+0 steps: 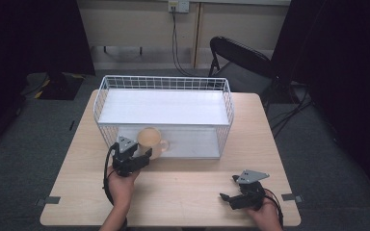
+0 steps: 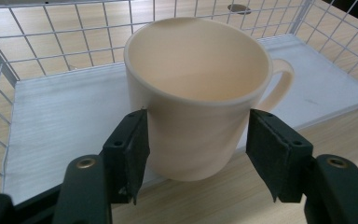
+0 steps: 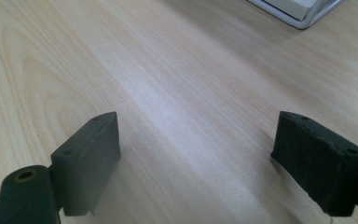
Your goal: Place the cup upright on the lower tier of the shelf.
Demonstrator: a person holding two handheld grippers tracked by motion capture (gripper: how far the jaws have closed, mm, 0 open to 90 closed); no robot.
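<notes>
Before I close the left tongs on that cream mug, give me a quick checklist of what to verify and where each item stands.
1. Mug sits between the left tongs pads: ok.
2. Pads touching the mug wall: left pad looks in contact, right pad shows a small gap: not ok yet.
3. Mug upright and empty: ok.
4. Handle clear of the pads, pointing to the side: ok.
5. Mug base fully on the wire basket shelf: cannot tell; it straddles the shelf edge.
6. Right tongs open, parked over bare table: ok.
</notes>
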